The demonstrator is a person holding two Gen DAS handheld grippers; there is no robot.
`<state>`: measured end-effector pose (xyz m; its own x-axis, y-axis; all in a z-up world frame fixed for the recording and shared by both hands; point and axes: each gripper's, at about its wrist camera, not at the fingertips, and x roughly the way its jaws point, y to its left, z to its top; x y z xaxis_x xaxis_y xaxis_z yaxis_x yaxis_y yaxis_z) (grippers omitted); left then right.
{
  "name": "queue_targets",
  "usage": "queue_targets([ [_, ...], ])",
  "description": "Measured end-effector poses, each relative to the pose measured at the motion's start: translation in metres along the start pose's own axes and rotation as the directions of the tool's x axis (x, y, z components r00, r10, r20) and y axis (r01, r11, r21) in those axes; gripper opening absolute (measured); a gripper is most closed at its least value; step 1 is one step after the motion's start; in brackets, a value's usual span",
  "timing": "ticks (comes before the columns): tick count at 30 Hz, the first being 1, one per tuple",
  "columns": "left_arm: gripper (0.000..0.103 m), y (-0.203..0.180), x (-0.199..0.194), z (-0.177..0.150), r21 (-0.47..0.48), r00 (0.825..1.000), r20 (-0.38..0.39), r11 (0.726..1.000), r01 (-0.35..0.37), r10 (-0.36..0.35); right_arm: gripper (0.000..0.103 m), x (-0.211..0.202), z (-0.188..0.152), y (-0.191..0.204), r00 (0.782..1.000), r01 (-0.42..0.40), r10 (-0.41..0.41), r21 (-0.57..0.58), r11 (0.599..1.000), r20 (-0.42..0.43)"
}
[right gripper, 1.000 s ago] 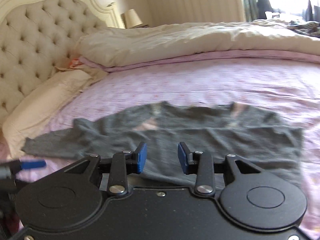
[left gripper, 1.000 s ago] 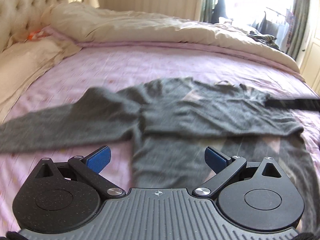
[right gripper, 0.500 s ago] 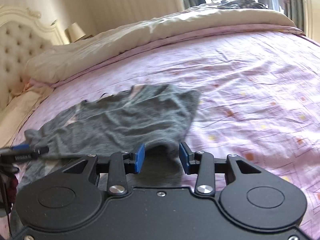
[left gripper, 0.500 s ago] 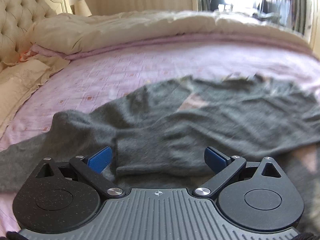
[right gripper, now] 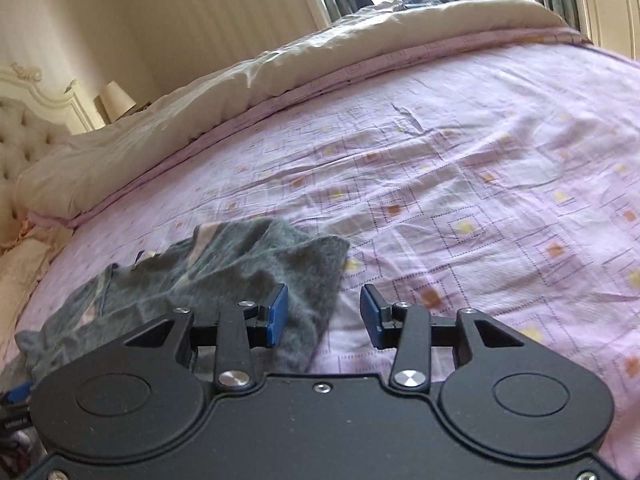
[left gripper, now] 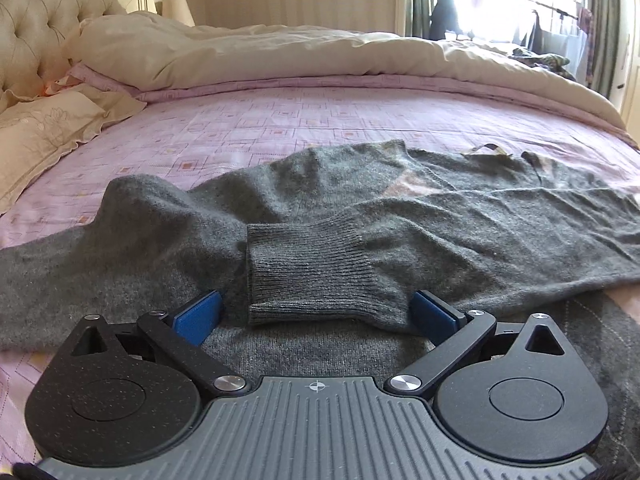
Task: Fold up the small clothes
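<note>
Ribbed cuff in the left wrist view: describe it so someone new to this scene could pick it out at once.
Start at the pink patterned bedsheet, then the grey sweater spread across it. One sleeve is folded over the body, and its end lies just ahead of the open left gripper: that is the ribbed cuff. Its fine vertical ribs and straight edge set it apart from the fuzzy, smoother knit around it.

The sweater [left gripper: 400, 216] lies spread across the near part of the bed sheet [left gripper: 320, 120], one sleeve folded over its body so the cuff [left gripper: 312, 276] rests on top. The left gripper [left gripper: 316, 316] hangs just before that cuff, fingers to either side. Behind lies the duvet [left gripper: 260, 56], the pillow [left gripper: 44, 132] left. The right gripper [right gripper: 322, 316] sits at the sweater's right edge.
</note>
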<state>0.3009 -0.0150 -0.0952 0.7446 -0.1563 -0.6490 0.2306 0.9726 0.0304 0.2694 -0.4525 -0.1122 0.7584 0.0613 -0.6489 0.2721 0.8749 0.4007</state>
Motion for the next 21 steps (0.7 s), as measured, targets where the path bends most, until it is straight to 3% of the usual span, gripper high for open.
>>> queue_targets([
  [5, 0.103, 0.0, -0.001, -0.001, -0.002, 1.0, 0.005, 1.0, 0.0, 0.0, 0.042, 0.015, 0.0, -0.01, 1.0, -0.027, 0.027, 0.106, 0.994, 0.0],
  [7, 0.103, 0.0, -0.001, -0.002, -0.003, 1.0, 0.005, 1.0, 0.001, -0.001, 0.016, 0.019, 0.003, -0.007, 0.999, -0.031, 0.033, 0.095, 0.995, -0.028],
  [8, 0.103, 0.001, -0.002, -0.002, -0.003, 1.0, 0.006, 1.0, 0.001, -0.001, 0.012, 0.019, 0.005, -0.002, 0.999, -0.031, 0.034, 0.063, 0.998, -0.041],
  [10, 0.103, 0.001, -0.002, -0.002, -0.003, 1.0, 0.006, 1.0, 0.001, -0.001, 0.01, 0.014, 0.009, 0.018, 1.0, 0.008, -0.011, -0.095, 0.995, -0.027],
  [13, 0.103, 0.0, -0.002, -0.002, -0.002, 1.0, 0.007, 1.0, -0.001, 0.001, 0.01, 0.008, 0.012, 0.042, 0.988, 0.154, -0.15, -0.294, 0.943, 0.035],
  [18, 0.103, 0.0, -0.001, -0.002, 0.001, 1.0, 0.007, 1.0, -0.003, 0.003, 0.011, 0.031, 0.006, 0.046, 0.974, 0.197, -0.225, -0.372, 0.907, -0.033],
  [21, 0.103, 0.0, -0.002, -0.002, 0.0, 1.0, 0.008, 1.0, -0.002, 0.002, 0.021, 0.019, 0.009, 0.044, 0.98, 0.188, -0.2, -0.319, 0.929, -0.005],
])
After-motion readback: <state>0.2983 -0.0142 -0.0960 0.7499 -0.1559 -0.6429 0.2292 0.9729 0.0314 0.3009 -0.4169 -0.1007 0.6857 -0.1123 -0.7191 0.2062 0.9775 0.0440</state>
